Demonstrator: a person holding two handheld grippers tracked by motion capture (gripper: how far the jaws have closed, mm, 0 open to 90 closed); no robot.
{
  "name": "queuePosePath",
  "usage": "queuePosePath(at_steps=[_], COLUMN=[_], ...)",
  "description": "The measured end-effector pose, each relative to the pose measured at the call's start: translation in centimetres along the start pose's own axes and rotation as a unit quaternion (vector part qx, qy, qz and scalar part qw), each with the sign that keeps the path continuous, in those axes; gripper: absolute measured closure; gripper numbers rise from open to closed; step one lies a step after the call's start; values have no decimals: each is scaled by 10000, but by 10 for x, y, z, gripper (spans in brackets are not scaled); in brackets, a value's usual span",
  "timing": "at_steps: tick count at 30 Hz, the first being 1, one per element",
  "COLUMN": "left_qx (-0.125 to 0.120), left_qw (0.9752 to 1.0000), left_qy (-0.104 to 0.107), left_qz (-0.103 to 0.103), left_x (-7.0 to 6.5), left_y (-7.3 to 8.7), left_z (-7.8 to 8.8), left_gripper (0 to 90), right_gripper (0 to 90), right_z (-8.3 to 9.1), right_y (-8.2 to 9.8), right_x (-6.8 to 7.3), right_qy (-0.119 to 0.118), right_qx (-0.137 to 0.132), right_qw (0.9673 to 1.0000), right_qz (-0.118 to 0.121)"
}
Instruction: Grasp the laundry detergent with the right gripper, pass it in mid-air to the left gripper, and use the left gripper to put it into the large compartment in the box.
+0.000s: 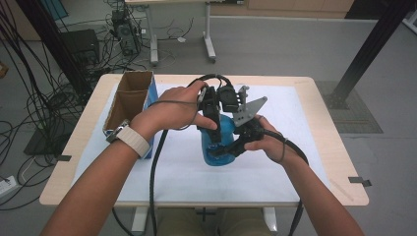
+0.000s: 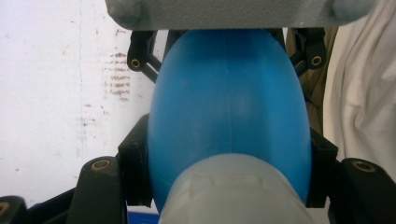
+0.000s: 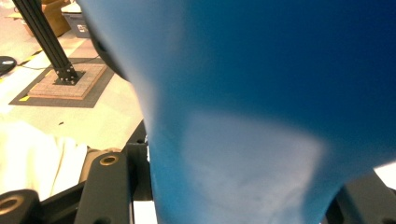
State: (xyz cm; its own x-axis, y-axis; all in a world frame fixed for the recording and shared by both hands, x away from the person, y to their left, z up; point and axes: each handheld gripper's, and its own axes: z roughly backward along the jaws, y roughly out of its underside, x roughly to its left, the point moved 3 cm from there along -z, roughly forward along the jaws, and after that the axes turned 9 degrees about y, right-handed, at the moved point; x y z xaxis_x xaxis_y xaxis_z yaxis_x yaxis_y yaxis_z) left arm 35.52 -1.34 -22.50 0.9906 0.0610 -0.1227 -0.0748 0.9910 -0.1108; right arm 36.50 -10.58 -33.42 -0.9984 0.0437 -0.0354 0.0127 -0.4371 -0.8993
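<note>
- Blue bottle (image 1: 220, 142) sits betw. both tongs, over the white-covered desk (image 1: 275, 167), near its middle.
- Left tongs (image 1: 212, 129): clamped on the bottle's upper part, coming in from above; in the left gripper view the jaws press its blue sides (image 2: 229, 116) left & right, pale cap end nearest the camera.
- Right tongs (image 1: 231, 147): closed on the bottle's lower part from the right side; in the right gripper view the blue body (image 3: 261, 107) sits right betw. the jaws.
- Cardboard box (image 1: 129, 101): left of the left tongs, apart from the bottle, at the desk's left edge.
</note>
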Motion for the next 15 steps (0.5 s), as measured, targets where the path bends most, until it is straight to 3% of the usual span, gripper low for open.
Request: queuePosePath(at_steps=[3, 4, 6, 7, 12, 15], left_qx=[6, 33, 54, 57, 104, 139], left_qw=[10000, 10000, 10000, 9999, 9996, 9991], left_qy=[-9, -10, -34, -49, -96, -156], left_qz=[8, 20, 64, 84, 239, 364], left_x=[0, 0, 0, 0, 2, 5], left_y=[0, 0, 1, 2, 5, 7], left_z=[0, -1, -1, -1, -1, -1], left_gripper=[376, 376, 376, 376, 375, 375], right_gripper=[417, 366, 182, 153, 86, 87], right_z=[1, 2, 7, 12, 39, 55], right_y=[1, 2, 7, 10, 31, 42], right_x=[1, 1, 0, -1, -2, -7], right_qy=[-16, 7, 132, 185, 556, 828], right_qx=[-42, -39, -2, 22, 404, 779], right_qw=[10000, 10000, 9997, 9995, 9971, 9931], right_qz=[8, -11, -186, -257, -315, -289])
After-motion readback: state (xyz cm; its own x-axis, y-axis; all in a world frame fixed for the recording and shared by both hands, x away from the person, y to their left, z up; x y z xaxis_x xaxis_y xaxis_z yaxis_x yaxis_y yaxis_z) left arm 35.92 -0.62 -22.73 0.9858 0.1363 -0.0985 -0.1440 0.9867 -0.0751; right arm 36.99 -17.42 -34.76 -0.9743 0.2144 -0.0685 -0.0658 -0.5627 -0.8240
